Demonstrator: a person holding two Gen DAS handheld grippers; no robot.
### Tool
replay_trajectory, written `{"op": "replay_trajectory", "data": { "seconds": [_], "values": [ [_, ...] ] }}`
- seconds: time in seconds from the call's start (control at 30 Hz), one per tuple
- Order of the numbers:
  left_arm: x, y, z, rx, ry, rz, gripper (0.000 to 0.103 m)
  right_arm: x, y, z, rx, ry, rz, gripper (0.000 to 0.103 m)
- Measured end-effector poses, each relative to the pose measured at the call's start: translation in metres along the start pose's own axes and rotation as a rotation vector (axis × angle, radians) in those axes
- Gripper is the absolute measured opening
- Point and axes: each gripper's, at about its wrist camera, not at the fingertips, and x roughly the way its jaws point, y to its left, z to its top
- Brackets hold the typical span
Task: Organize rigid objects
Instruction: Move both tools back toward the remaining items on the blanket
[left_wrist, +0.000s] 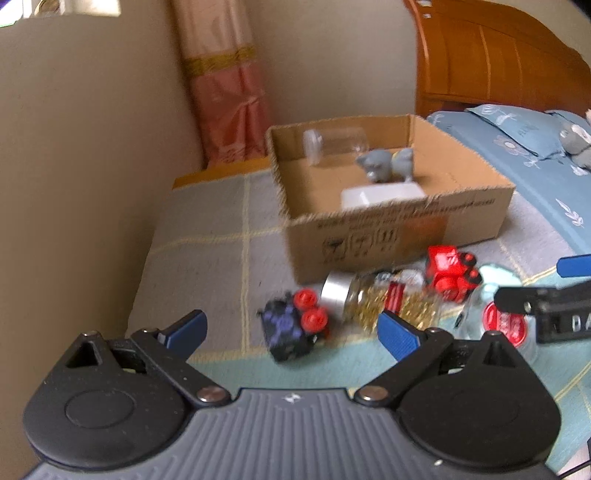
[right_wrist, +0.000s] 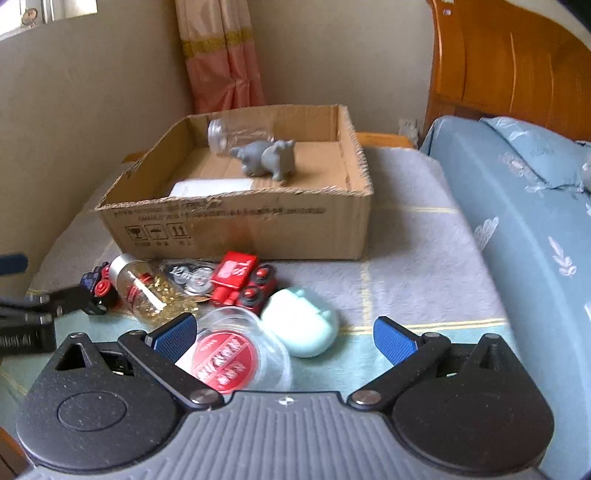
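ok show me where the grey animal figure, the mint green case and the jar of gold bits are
grey animal figure (right_wrist: 266, 159), right wrist view, on its body, inside the cardboard box.
mint green case (right_wrist: 301, 321), right wrist view, middle of its rounded top.
jar of gold bits (left_wrist: 373, 301), left wrist view, on its glass side, lying flat.

The cardboard box (right_wrist: 236, 229) is plain brown with black printed symbols. In it stand two grey animal figures (right_wrist: 266, 157) beside a clear jar (right_wrist: 236, 133). Near it lie a red toy (right_wrist: 240, 280), a black-and-purple cube with red wheels (left_wrist: 291, 328), a mint-green case (right_wrist: 301, 321), and a gold-filled jar with a silver cap (left_wrist: 373, 299). The blanket (right_wrist: 406, 258) is grey with yellow lines.
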Motion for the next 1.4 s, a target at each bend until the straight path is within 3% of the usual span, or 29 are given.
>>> {"op": "replay_trajectory", "data": {
  "seconds": [0.33,0.67,0.83,1.1,1.3,1.37,1.4],
  "values": [
    [0.01,0.015,-0.012,-0.032,0.036,-0.005,0.098,0.035,0.027,0.004,-0.034,0.062,-0.066,0.103],
    [0.025,0.018,-0.012,-0.041,0.054,-0.02,0.098,0.014,-0.002,-0.017,-0.009,0.118,-0.046,0.103],
    [0.037,0.016,-0.01,-0.028,0.065,-0.019,0.098,0.006,-0.02,-0.039,-0.002,0.155,-0.079,0.103],
    [0.061,0.017,-0.009,-0.047,0.062,-0.021,0.097,0.004,-0.025,-0.061,-0.039,0.132,-0.103,0.103],
    [0.065,0.019,-0.012,-0.072,0.051,-0.058,0.08,0.002,-0.027,-0.065,-0.042,0.092,-0.098,0.103],
    [0.065,0.019,-0.011,-0.07,0.046,-0.083,0.064,0.002,-0.027,-0.066,-0.041,0.087,-0.099,0.103],
    [0.065,0.019,-0.012,-0.073,0.05,-0.091,0.062,0.002,-0.027,-0.066,-0.04,0.086,-0.1,0.103]
  ]
}}
